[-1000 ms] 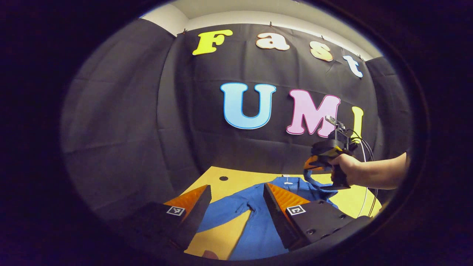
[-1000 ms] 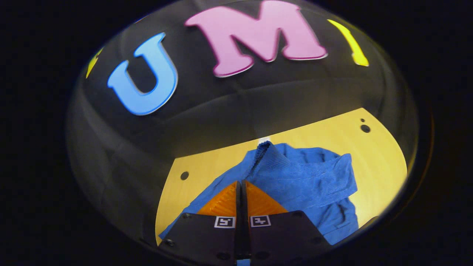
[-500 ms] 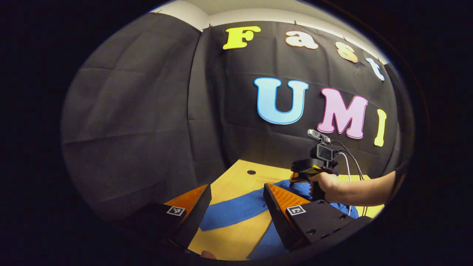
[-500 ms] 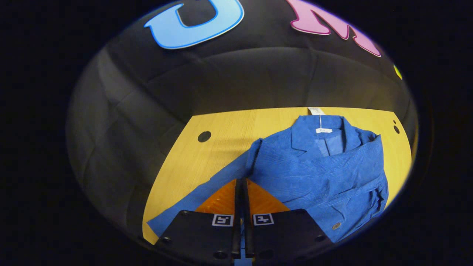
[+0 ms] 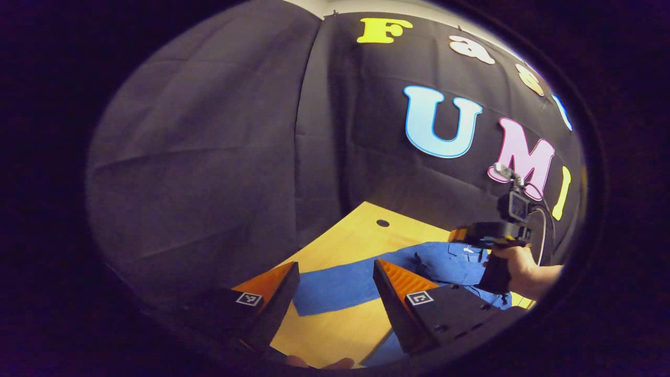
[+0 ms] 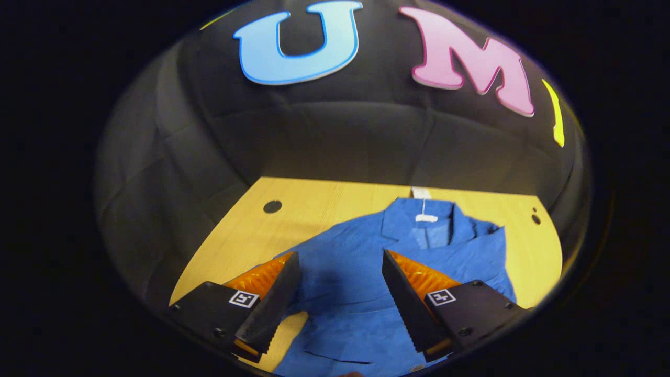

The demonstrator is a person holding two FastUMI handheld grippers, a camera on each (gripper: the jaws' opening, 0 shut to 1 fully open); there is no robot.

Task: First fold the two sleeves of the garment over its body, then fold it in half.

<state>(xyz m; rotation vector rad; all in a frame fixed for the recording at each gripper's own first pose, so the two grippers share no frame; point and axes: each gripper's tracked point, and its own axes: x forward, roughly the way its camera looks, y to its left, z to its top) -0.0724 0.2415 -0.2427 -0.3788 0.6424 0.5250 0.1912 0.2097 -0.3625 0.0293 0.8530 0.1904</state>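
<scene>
The blue garment (image 6: 366, 272) looks soft, light and floppy; probably best pinched at the outstretched sleeve's (image 5: 335, 285) cuff, at 6 o'clock. Left gripper (image 5: 335, 293) and right gripper (image 6: 340, 293) both gape, empty.

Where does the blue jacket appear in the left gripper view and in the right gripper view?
Left gripper view: the blue jacket lies lower right on the table, one sleeve stretching left.
Right gripper view: lower centre, collar toward the wall, behind the open right gripper.
Shared landmark: the round hole in the tabletop.

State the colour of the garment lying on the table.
Blue: the garment on the yellow table, clearest in the right gripper view.
</scene>
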